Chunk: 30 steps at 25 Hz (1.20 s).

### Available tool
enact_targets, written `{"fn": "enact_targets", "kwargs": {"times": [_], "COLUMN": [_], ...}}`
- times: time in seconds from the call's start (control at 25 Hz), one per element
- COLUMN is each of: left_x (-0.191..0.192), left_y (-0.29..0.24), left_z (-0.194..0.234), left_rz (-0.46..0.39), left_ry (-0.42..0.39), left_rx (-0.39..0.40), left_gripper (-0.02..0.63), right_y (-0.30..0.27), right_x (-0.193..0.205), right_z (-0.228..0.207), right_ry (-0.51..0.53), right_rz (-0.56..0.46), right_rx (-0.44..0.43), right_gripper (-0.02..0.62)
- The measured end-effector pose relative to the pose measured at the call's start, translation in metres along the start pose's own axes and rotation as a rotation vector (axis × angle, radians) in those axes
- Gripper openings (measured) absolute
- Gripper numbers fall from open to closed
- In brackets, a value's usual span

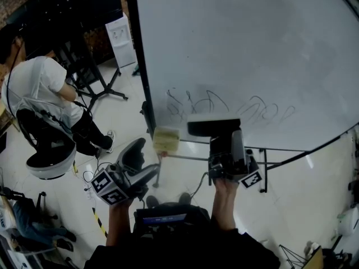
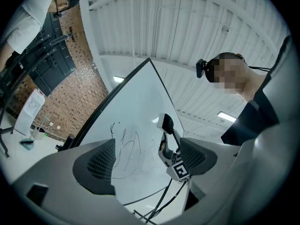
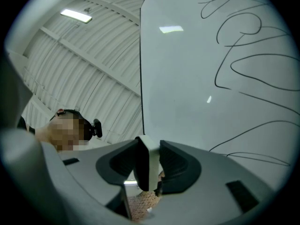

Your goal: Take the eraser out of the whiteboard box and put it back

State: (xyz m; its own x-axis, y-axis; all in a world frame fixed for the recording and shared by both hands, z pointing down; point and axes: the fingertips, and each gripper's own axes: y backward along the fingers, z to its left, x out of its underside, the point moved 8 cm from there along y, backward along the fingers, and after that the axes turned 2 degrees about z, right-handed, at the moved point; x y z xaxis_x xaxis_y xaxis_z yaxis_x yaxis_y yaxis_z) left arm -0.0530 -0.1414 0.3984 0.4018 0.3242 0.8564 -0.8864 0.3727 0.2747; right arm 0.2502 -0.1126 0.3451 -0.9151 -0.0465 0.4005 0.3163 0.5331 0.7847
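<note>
Now, eraser [image 1: 213,126]: oblong, white-backed, black-faced

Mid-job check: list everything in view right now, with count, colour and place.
whiteboard: 1, white, dark frame, upper right of the head view
scribbles: several, dark, low on the whiteboard
box: 1, pale yellow, at the whiteboard's lower left edge
eraser: 1, black and white, in front of the scribbles, right of the box
seated person: 1, white shirt, far left
left gripper: 1, grey, jaws apart, empty, below the box
right gripper: 1, grey, shut on the eraser
</note>
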Motion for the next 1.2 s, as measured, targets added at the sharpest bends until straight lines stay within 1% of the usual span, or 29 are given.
{"fn": "enact_targets", "kwargs": {"times": [0.36,0.72,1.12,1.2], "left_x": [0.001,0.004,0.002,0.003], "left_y": [0.006,0.025,0.034,0.035], "left_z": [0.003,0.01,0.013,0.013], "left_rz": [0.006,-0.001,-0.007,-0.007], "left_ry": [0.003,0.027,0.025,0.026], "left_rx": [-0.01,-0.029,-0.055,-0.058], "left_gripper": [0.43,0.43,0.43,0.43], "right_y": [-0.001,-0.003,-0.002,0.002], "right_x": [0.011,0.032,0.055,0.06], "right_z": [-0.011,-0.028,-0.047,-0.053], "right_ry": [0.027,0.086,0.14,0.135], "right_rz": [0.044,0.143,0.259,0.28], "right_rx": [0.038,0.1,0.171,0.192], "right_gripper": [0.163,0.163,0.163,0.163]}}
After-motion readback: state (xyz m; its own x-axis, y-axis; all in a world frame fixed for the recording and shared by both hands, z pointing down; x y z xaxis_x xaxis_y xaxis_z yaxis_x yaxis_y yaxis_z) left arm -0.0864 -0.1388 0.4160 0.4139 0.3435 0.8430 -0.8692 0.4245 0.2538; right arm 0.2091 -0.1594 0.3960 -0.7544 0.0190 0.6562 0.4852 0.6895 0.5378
